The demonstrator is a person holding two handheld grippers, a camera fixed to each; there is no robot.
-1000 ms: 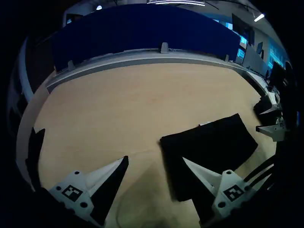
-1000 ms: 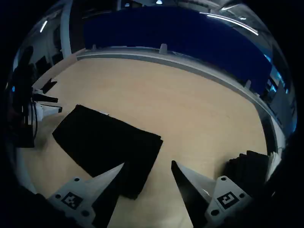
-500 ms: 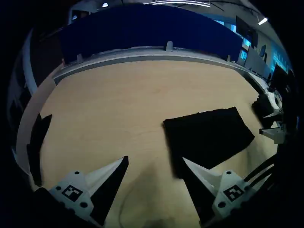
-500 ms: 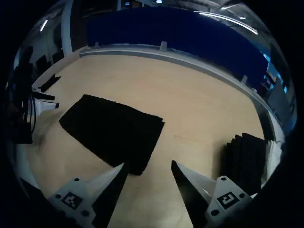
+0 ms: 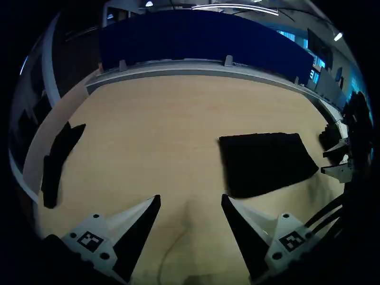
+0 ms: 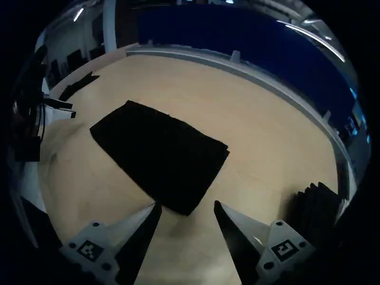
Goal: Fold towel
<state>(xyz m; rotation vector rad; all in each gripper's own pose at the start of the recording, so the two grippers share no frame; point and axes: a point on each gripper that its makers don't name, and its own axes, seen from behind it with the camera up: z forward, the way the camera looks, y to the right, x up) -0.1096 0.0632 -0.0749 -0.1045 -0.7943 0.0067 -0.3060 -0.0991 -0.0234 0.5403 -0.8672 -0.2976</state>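
Left gripper view: the left gripper (image 5: 190,196) hangs above the table (image 5: 166,123) with its fingers spread apart and nothing between them. The towel (image 5: 266,161) lies flat on the wood at about 1 o'clock from the fingertips, apart from both.

Right gripper view: the right gripper (image 6: 187,204) is likewise spread and empty. The towel lies at about 11 o'clock from it, its nearest corner just beyond the fingertips and not touching them.

Condition of the towel: black, a compact four-sided shape with straight edges and square corners, no loose flap raised. The thicker near edge suggests more than one layer, so it is judged to be already folded at least once.

Step in hand: judged to be the interval following a fold, with the towel set down and both grippers clear.

Next move: either a further fold, which calls for each gripper to descend on a corner of one short edge, pinch, and carry that edge over to the opposite one; or transfer to the stack of dark folded cloths (image 6: 318,209) at 3 o'clock of the right gripper. The frames do not settle which.
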